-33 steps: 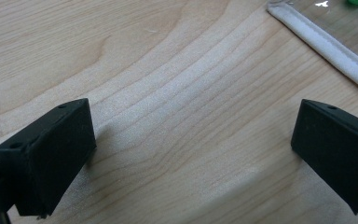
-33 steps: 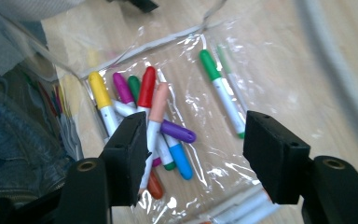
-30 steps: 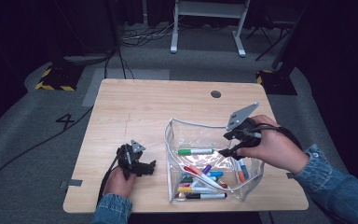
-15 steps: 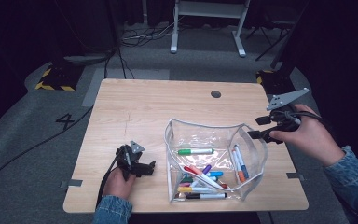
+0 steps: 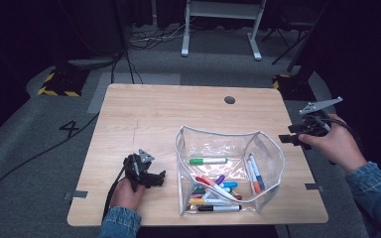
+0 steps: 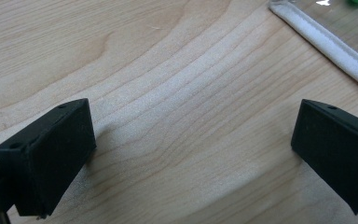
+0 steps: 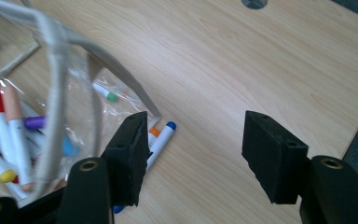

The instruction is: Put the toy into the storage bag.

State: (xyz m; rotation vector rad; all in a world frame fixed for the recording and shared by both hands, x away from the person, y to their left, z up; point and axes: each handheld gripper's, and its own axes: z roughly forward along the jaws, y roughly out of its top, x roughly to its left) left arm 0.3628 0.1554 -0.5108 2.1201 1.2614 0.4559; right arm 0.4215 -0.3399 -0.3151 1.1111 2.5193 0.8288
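A pale wooden table (image 5: 163, 119) with visible grain and rounded corners stands on grey carpet. A small round dark hole (image 5: 229, 99) sits near its far edge.

On the near right part of the table lies a clear plastic pouch (image 5: 228, 144), boxy in shape, with a white fabric-like trim (image 5: 181, 173) running along its edges. Its top gapes open. Inside lie many marker pens in a loose heap: a white-barrelled marker with a green cap (image 5: 207, 160) lies crosswise by itself toward the far side, two more markers (image 5: 254, 172) with blue and orange ends lie along the right wall, and a jumble with red, purple, yellow and black parts (image 5: 213, 191) fills the near left corner.

The left gripper (image 5: 146, 174) rests low at the table's near left, just beside the pouch, held in a hand (image 5: 126, 193) with a denim cuff. Its matte black, blocky jaws stand wide apart over bare wood, with nothing between them.

The right gripper (image 5: 293, 135) is held by the right hand (image 5: 335, 146) at the table's right edge, away from the pouch, with a grey triangular plate on top. Its black foam-like jaws are spread apart and empty.
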